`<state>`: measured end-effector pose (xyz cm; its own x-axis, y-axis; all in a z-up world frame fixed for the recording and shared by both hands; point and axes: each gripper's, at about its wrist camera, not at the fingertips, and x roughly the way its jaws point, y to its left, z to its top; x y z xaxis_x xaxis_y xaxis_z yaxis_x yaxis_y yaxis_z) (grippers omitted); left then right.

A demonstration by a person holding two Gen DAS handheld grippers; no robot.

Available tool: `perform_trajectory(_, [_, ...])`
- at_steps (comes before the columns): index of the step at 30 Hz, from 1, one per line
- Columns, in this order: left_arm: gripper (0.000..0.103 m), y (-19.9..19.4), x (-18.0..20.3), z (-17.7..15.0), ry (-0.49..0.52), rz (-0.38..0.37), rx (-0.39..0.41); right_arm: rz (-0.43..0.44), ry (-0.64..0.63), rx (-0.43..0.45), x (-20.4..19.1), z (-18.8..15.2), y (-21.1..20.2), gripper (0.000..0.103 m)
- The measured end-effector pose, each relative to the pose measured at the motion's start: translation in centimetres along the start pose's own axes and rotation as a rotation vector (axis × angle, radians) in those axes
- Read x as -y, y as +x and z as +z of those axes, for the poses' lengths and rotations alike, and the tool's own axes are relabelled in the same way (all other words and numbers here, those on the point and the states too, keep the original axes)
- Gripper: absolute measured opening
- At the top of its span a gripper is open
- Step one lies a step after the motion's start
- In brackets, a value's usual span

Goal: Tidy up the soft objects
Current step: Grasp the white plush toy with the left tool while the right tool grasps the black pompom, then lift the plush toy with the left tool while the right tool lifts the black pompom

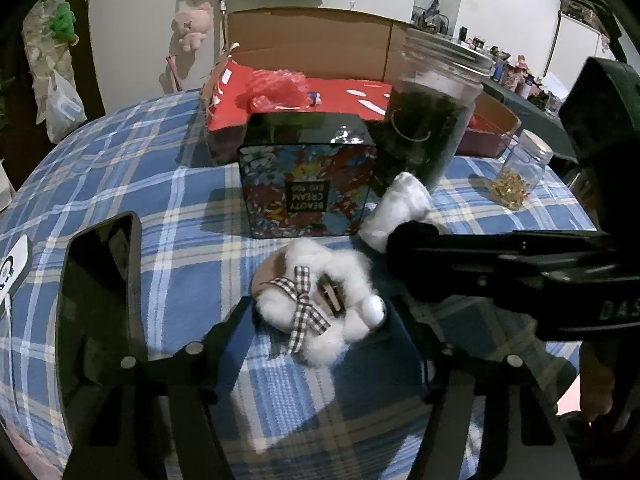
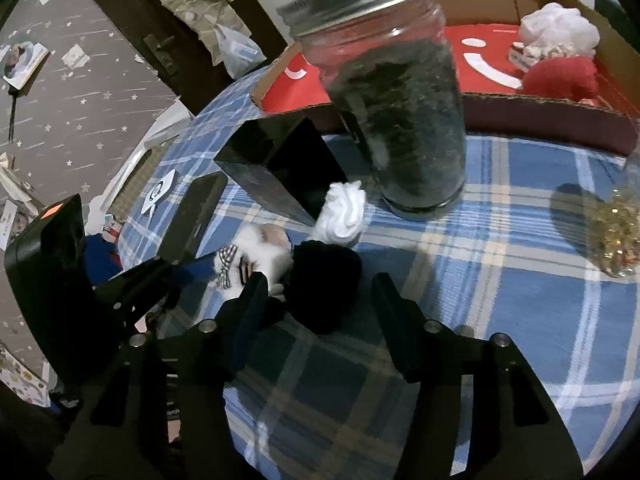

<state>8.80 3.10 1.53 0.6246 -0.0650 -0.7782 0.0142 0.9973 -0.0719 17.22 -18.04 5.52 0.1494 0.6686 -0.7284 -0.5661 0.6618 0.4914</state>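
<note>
My left gripper [image 1: 320,320] brackets the white fluffy bow toy [image 1: 316,304] at table centre, my right gripper [image 2: 320,292] straddles the black pom-pom [image 2: 324,280] at its 3 o'clock, neither pinching yet, so I'd squeeze gently, mid-body.

Both views were dim, with a cool, bluish cast. Light fell from above, so the tall glass jar with a metal screw lid [image 2: 394,92] cast a soft shadow on the blue plaid tablecloth [image 2: 520,280]. Glare marked the glossy top of the floral-printed square tin [image 1: 308,184]. Fisheye distortion bent the table's edges and darkened every corner to black. The jar appeared smeared in the right wrist view. Dark items lost detail in shadow.
</note>
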Motion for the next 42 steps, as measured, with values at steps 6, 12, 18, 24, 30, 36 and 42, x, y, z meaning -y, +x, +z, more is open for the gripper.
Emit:
perform_trajectory(6, [0.058, -0.1, 0.3, 0.0, 0.0, -0.004, 0.009, 0.002, -0.002, -0.016, -0.2, 0.2, 0.9, 0.034])
perform_trajectory(12, [0.051, -0.4, 0.1, 0.0, -0.005, -0.021, 0.008, 0.01, 0.009, -0.003, 0.5, -0.3, -0.1, 0.032])
perform_trajectory(18, [0.051, -1.1, -0.3, 0.1, -0.023, -0.026, 0.017, 0.009, 0.028, 0.008, 1.5, -1.1, -1.3, 0.032])
perform_trajectory(24, [0.051, -1.5, -0.2, -0.1, -0.033, -0.073, 0.009, -0.001, 0.047, 0.01, 2.4, -2.1, -2.5, 0.032])
perform_trajectory(30, [0.053, -1.5, -0.2, -0.4, -0.052, -0.098, 0.0, -0.011, 0.058, 0.012, 2.9, -2.8, -3.2, 0.032])
perform_trajectory(36, [0.052, -2.2, -0.9, -0.9, -0.082, -0.1, 0.012, -0.041, 0.049, 0.011, 3.1, -3.6, -3.9, 0.032])
perform_trajectory(42, [0.053, -3.1, 1.3, -1.3, 0.015, -0.133, 0.038, -0.041, 0.049, 0.01, 3.2, -3.7, -3.8, 0.032])
